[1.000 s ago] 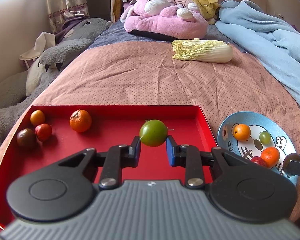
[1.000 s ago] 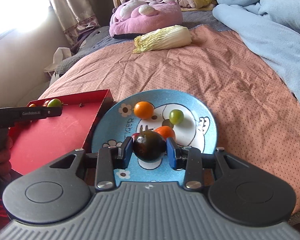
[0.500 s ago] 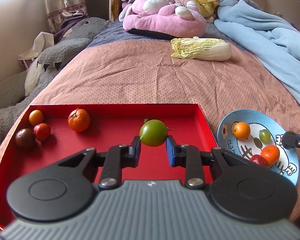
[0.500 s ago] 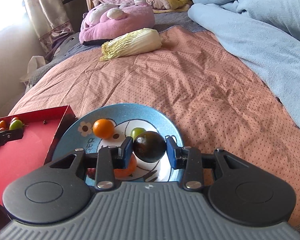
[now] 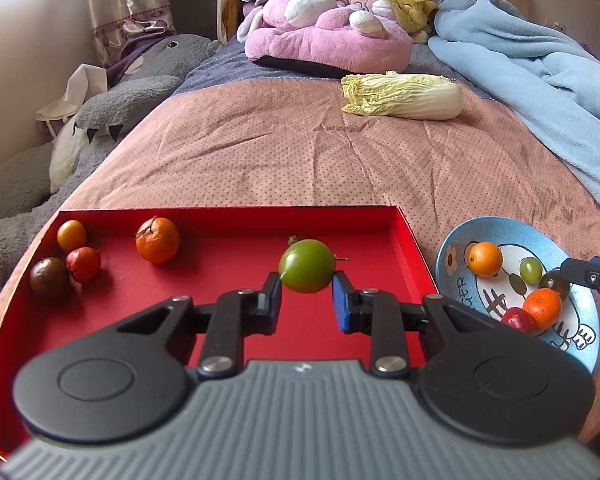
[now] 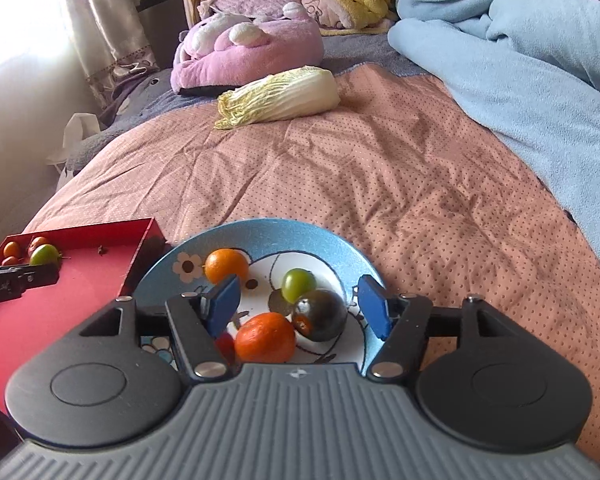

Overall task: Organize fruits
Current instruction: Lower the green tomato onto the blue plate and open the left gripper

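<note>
My left gripper (image 5: 306, 300) is shut on a green tomato (image 5: 307, 266), held over the red tray (image 5: 228, 216). An orange mandarin (image 5: 157, 240), a small orange fruit (image 5: 71, 235), a red fruit (image 5: 84, 265) and a dark fruit (image 5: 49, 278) lie in the tray's left part. My right gripper (image 6: 300, 302) hangs over the blue plate (image 6: 260, 228), its jaws opening. The dark tomato (image 6: 319, 314) lies on the plate between the pads, touching neither. Beside it on the plate are a mandarin (image 6: 265, 338), a small orange (image 6: 226, 266) and a green grape-sized fruit (image 6: 298, 284).
A napa cabbage (image 5: 404, 94) lies further up the pink bedspread (image 5: 260, 152). Behind it sit a pink plush toy (image 5: 324, 40) and a blue blanket (image 5: 540, 72) on the right. A grey plush (image 5: 112, 108) flanks the left edge of the bed.
My right gripper moved right across the plate, then opened and let the dark tomato go onto it. My left gripper stayed still with the green tomato.
</note>
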